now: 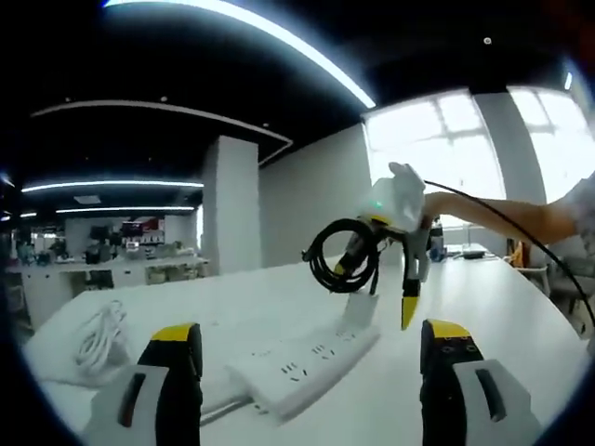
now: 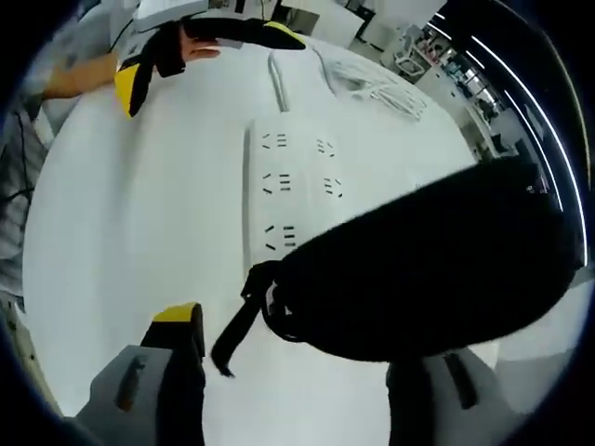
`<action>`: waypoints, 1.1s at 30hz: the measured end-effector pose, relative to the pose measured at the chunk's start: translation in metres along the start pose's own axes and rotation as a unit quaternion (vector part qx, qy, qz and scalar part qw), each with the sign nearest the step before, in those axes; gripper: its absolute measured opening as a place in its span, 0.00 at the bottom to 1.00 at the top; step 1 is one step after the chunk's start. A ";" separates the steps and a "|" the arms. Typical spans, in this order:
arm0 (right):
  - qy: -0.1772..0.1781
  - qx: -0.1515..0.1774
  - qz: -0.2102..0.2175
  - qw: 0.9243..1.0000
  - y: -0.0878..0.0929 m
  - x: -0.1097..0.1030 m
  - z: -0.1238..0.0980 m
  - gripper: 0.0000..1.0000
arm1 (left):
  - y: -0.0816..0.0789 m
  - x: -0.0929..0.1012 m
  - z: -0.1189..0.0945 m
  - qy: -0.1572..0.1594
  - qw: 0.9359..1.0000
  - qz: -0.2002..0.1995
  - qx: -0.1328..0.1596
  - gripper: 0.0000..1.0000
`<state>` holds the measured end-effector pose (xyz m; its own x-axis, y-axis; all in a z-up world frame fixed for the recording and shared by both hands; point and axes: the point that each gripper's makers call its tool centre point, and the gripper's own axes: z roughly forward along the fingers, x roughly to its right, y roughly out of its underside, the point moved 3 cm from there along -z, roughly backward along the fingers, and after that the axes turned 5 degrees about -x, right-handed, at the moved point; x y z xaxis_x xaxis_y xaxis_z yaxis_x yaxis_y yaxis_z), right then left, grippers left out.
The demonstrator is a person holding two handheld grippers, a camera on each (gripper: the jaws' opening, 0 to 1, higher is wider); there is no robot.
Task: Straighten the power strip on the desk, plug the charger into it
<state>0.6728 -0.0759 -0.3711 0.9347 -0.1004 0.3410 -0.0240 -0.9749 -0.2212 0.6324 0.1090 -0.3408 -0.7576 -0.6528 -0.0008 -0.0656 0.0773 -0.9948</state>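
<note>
Right gripper (image 1: 406, 279) clenched on charger (image 2: 418, 269), cable coil hanging, above far end of power strip (image 1: 302, 362) lying on worktop (image 1: 483, 297). Left gripper (image 1: 311, 358) released, hovering near strip. Advice: align prongs over socket, descend vertically, brace strip.

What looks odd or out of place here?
The charger hangs from the right gripper above the power strip, its black cable still coiled, and that bundle blocks much of the right gripper view. Nothing looks damaged.
</note>
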 end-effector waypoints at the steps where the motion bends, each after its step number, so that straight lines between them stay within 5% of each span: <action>1: 0.001 0.002 0.001 1.000 0.000 0.002 0.000 0.81 | 0.000 0.000 0.000 -0.001 1.000 0.001 -0.001 0.99; 8: 0.011 0.028 0.002 1.000 -0.002 0.011 -0.002 0.99 | 0.001 -0.001 0.000 -0.003 1.000 0.003 -0.003 0.99; 22: 0.044 0.091 0.019 0.995 -0.003 0.013 -0.011 1.00 | 0.002 -0.001 0.000 -0.005 1.000 0.006 -0.008 0.99; 28: 0.057 0.150 0.046 0.986 -0.002 0.010 -0.023 1.00 | 0.000 -0.002 -0.001 -0.005 1.000 0.000 -0.006 0.99; 33: 0.068 0.221 0.080 0.970 -0.006 0.010 -0.038 1.00 | -0.001 -0.002 -0.001 -0.005 1.000 -0.001 -0.006 0.99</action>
<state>0.6693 -0.0788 -0.3320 0.8757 -0.2973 0.3804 0.0176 -0.7678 -0.6405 0.6331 0.1112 -0.3396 -0.7512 -0.6600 -0.0007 -0.0742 0.0855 -0.9936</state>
